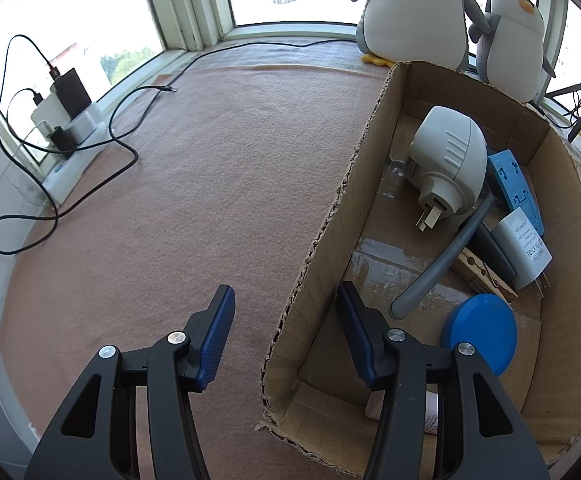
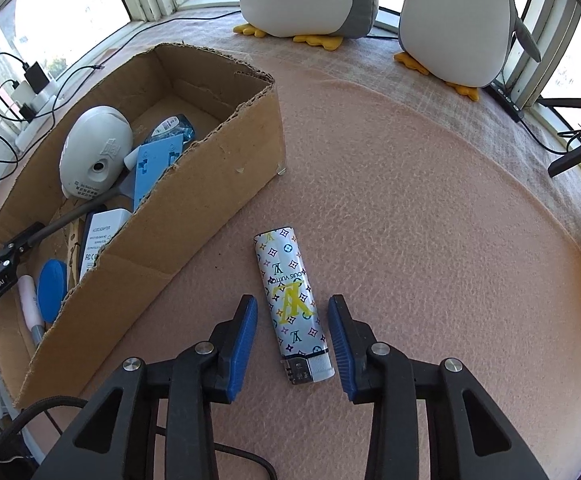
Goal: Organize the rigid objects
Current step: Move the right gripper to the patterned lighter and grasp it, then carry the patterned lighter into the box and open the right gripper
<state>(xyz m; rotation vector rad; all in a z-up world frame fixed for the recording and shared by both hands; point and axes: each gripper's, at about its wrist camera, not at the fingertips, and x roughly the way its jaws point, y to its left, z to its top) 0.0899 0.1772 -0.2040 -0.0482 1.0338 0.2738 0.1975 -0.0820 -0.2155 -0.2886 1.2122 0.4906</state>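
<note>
A pink pen (image 2: 30, 304) lies half hidden behind the cardboard box (image 2: 194, 200) wall.

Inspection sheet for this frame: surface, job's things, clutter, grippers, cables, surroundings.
Surface: pinkish felt mat, no spills seen.
Job's things: patterned lighter flat on the mat outside the cardboard box; box holds a white plug-in device, white adapter, blue lid, blue plate, clothespin, grey tube.
Clutter: nothing seen.
Grippers: left gripper open, straddling the box wall; right gripper open, either side of the lighter.
Cables: black leads trail from a power strip.
Surroundings: two plush penguins at the windows.
</note>
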